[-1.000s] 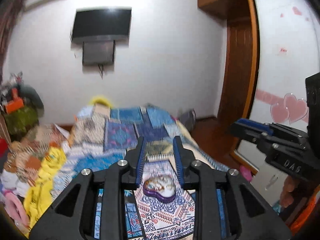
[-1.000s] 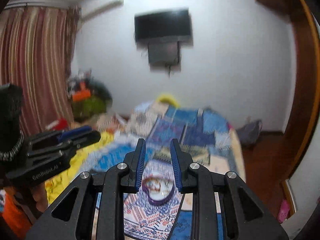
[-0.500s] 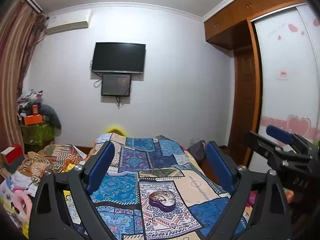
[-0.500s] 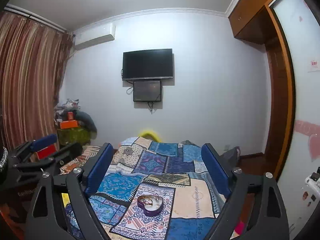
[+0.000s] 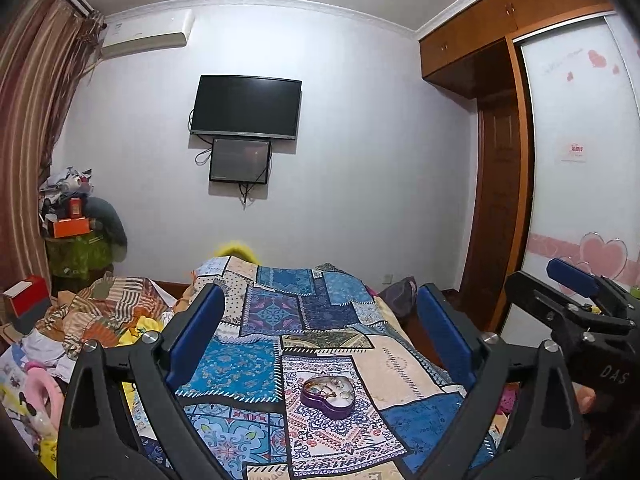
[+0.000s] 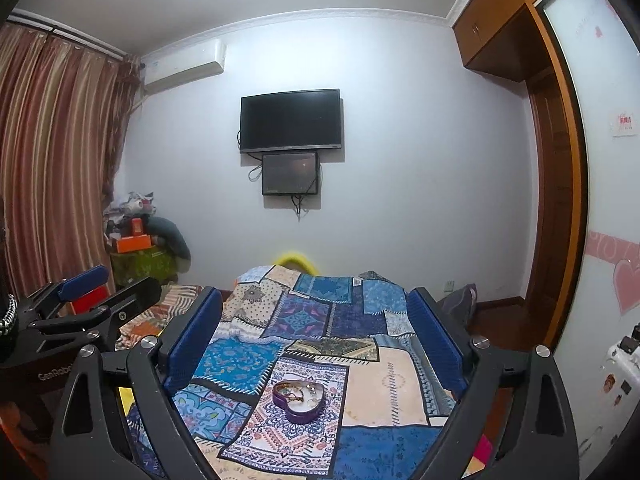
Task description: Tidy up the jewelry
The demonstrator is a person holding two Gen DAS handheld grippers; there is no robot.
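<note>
A purple heart-shaped tin with jewelry in it lies open on the patchwork bedspread. It also shows in the right wrist view. My left gripper is open wide and empty, held above and short of the tin. My right gripper is open wide and empty too, at about the same height. The right gripper shows at the right edge of the left wrist view. The left gripper shows at the left edge of the right wrist view.
The bed reaches to the far wall under a TV. Clothes and cloth are piled to the left of the bed. A wardrobe with heart stickers stands on the right. Boxes are stacked in the left corner.
Both grippers have opened from nearly shut to wide open. Both have lifted and drawn back, so the tin now looks smaller and lower in each view.
</note>
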